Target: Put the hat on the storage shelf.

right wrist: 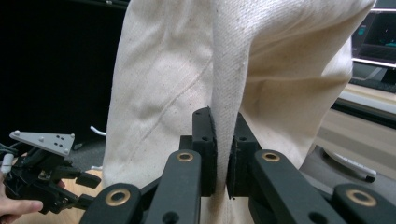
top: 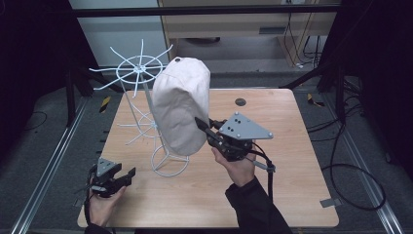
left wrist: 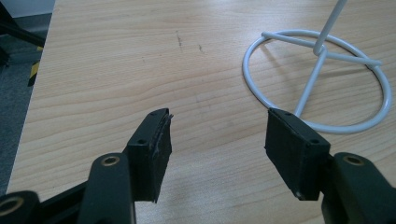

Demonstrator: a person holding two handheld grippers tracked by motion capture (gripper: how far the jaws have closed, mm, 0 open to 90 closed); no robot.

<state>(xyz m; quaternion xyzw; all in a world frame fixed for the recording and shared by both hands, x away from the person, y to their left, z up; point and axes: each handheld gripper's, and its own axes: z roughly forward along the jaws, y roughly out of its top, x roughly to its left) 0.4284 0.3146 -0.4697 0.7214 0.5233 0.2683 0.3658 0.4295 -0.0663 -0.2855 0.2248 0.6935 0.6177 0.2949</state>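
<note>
The right gripper [right wrist: 220,154] pinches a fold of the cream canvas bag [top: 181,105] draped over the white wire stand [top: 146,92] at the surface's ten o'clock. A sideways tug could tip that light stand. The left gripper [left wrist: 217,149] rests wide open and empty at seven o'clock, near the stand's ring base.

Matt cream woven cloth bag [top: 181,105], glossy white wire rack [top: 146,97], smooth pale wood-grain table [top: 292,195].
</note>
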